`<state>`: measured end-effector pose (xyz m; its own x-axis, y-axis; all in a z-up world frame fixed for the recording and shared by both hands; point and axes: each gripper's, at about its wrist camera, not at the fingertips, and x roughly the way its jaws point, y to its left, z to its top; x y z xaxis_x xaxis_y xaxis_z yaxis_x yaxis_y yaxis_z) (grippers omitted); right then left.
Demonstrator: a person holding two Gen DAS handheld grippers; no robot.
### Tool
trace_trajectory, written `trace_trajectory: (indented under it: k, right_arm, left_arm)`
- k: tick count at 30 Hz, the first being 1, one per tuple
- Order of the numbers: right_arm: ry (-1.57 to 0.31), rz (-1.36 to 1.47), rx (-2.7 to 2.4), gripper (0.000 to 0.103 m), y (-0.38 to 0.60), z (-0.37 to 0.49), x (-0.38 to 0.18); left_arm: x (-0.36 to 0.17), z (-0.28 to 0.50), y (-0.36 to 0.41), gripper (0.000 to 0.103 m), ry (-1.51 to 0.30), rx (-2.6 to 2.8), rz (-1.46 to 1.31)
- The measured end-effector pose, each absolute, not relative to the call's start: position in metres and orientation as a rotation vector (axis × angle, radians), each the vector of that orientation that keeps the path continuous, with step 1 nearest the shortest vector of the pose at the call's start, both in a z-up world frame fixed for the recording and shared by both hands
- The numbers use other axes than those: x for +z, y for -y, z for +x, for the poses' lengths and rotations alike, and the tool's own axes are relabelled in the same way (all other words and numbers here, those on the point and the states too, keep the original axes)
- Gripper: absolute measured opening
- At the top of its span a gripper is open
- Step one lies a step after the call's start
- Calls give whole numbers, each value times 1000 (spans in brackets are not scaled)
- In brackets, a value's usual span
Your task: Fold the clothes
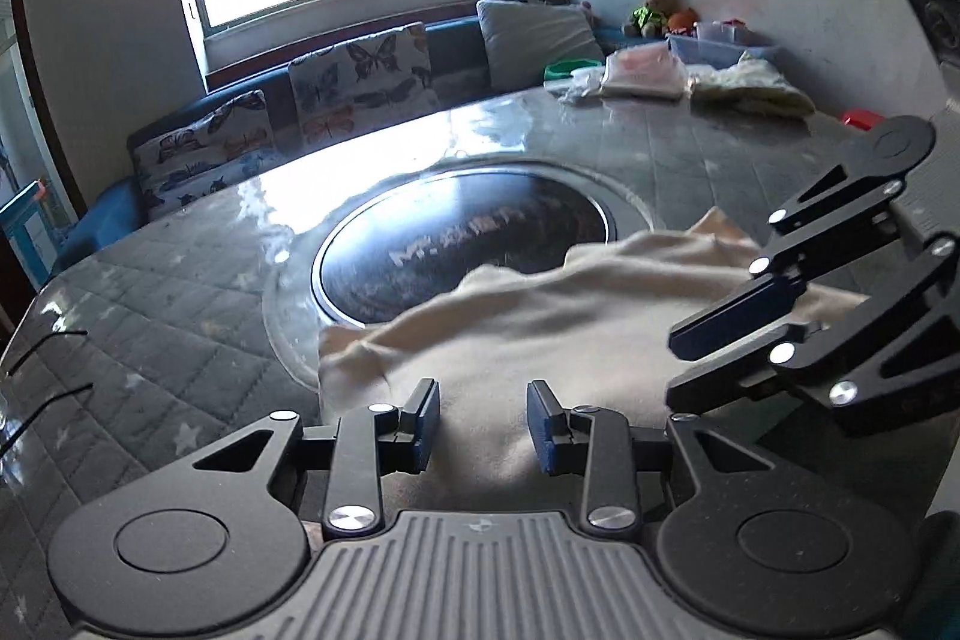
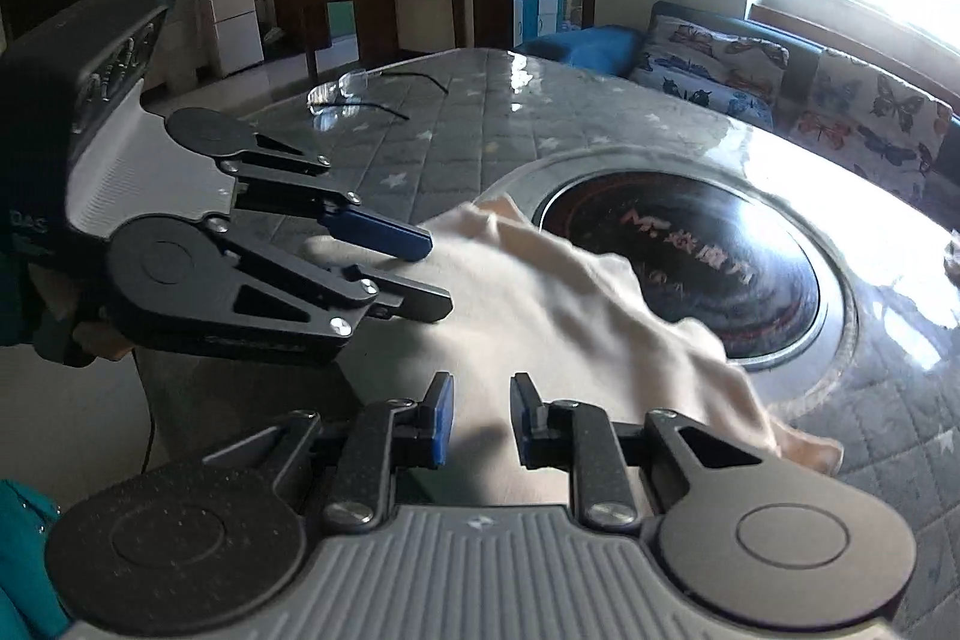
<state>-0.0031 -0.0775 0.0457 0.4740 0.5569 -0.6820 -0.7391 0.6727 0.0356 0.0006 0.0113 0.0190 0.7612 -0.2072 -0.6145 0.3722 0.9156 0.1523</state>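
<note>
Both tongs, left tongs [image 1: 483, 421] and right tongs [image 2: 480, 421], hang open over the cream cloth [image 1: 510, 334]. They hold nothing. A bad pinch could bunch the cloth, and it might slip off the near worktop [image 1: 180, 328] edge.

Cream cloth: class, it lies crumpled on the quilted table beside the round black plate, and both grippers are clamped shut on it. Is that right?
Not quite. The cream cloth does lie crumpled beside the round black plate, but both wrist views show the left gripper and right gripper open, fingers apart over it, not clamped.
</note>
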Motion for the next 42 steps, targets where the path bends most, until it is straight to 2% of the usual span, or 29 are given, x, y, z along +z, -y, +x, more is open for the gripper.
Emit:
trace_trajectory:
  k: [18,23,31,33,34,35,42]
  right_arm:
    - [-797,-170,743,23,141,-13,43]
    - [-766,-126,596,23,166,0,52]
    - [-809,-56,482,23,186,29,33]
    - [-805,-66,479,19,182,32,30]
    - [-807,-68,473,9,181,33,28]
    - [-804,-69,465,4,181,33,28]
    - [-725,-178,375,2,177,30,33]
  left_arm:
    - [10,4,-10,38,-646,-308,299]
    - [10,5,-9,38,-647,-305,301]
    - [10,6,-9,39,-650,-305,304]
    - [10,6,-9,39,-651,-305,305]
    - [10,6,-9,39,-651,-305,306]
    - [10,6,-9,39,-651,-305,306]
    - [9,5,-10,40,-651,-306,305]
